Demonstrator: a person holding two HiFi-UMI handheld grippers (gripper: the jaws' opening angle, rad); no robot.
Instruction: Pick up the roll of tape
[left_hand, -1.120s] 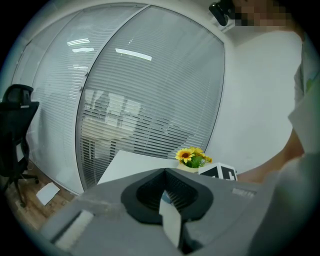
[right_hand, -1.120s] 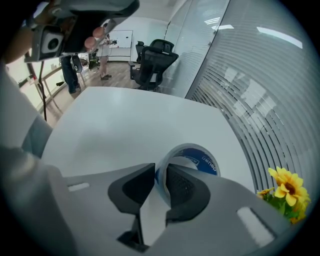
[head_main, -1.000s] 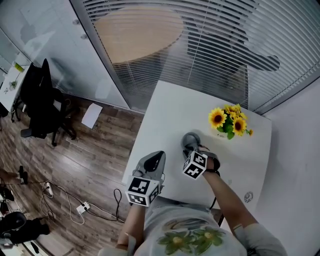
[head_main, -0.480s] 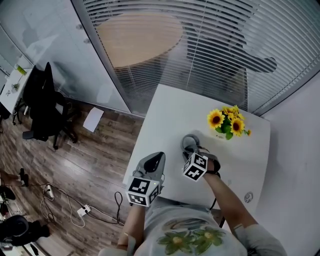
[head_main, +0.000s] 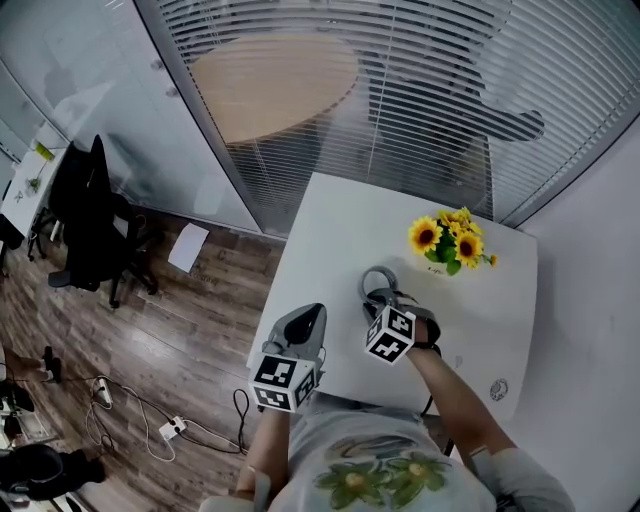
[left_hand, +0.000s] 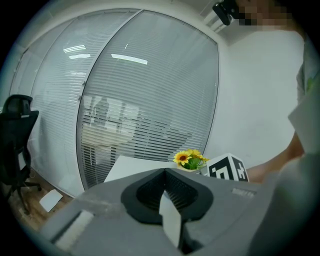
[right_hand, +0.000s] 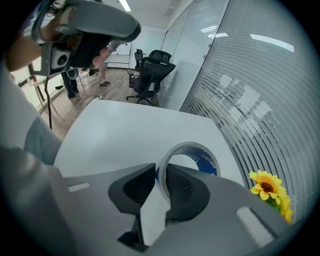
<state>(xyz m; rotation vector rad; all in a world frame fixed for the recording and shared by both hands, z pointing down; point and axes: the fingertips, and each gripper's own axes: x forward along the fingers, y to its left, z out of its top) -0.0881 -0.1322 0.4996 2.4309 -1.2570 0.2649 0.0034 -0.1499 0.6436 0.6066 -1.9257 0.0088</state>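
The roll of tape (right_hand: 196, 152), a grey ring with a blue inner label, stands on edge between the jaws of my right gripper (right_hand: 161, 169), which is shut on its wall. In the head view the roll of tape (head_main: 377, 281) hangs just above the white table (head_main: 335, 225), near its middle, in my right gripper (head_main: 381, 298). My left gripper (head_main: 312, 316) hovers at the table's near left edge. In the left gripper view, my left gripper (left_hand: 164, 173) has its jaws closed together with nothing between them.
A small pot of sunflowers (head_main: 447, 241) stands at the table's far right. A small round object (head_main: 498, 389) lies near the front right corner. Glass walls with blinds stand behind the table. On the wooden floor to the left are an office chair (head_main: 90, 215), a sheet of paper (head_main: 187, 247) and cables.
My right gripper has risen a little with the tape roll held in it. My left gripper has stayed where it was.
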